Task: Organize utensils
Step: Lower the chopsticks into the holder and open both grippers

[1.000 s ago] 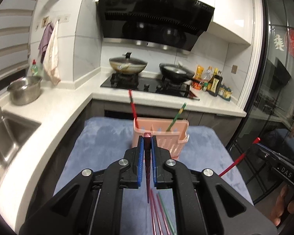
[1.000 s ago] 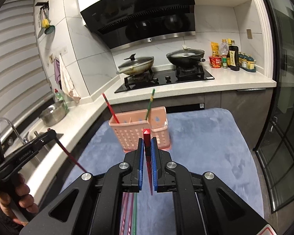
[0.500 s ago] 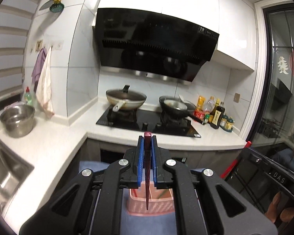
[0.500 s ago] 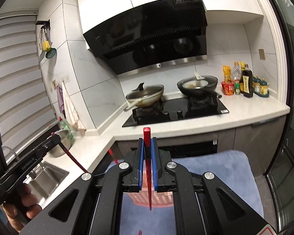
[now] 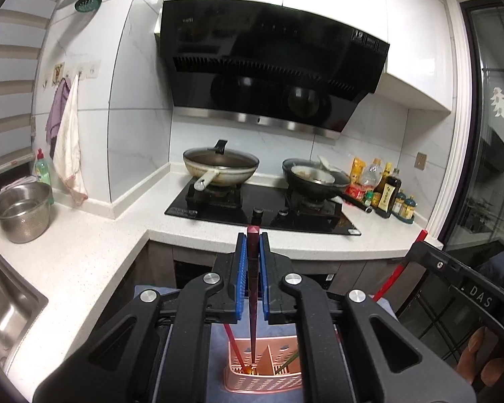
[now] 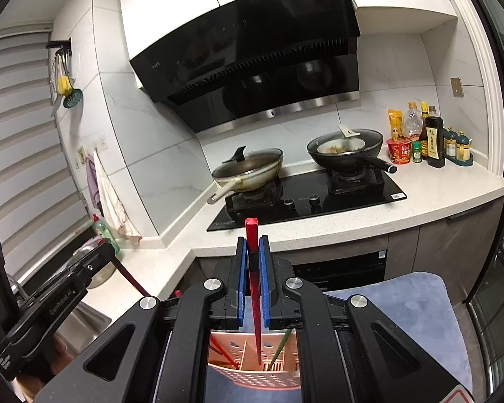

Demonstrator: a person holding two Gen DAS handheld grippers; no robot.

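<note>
A pink utensil basket (image 5: 263,374) sits low on a blue mat (image 6: 416,305), a red chopstick (image 5: 233,346) and a green chopstick (image 5: 287,362) already leaning inside. Above it the left gripper (image 5: 253,262) is clamped on a dark red chopstick (image 5: 253,302) — its tip hangs over the basket. The right gripper (image 6: 253,262) pinches a bright red chopstick (image 6: 254,302) the same way. Behind stand the stove (image 5: 262,206) and two woks.

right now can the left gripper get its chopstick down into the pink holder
Probably yes. The left gripper is shut on a dark red chopstick whose tip hangs just above the pink holder. The compartment below looks open apart from one red chopstick leaning at its left side.
</note>
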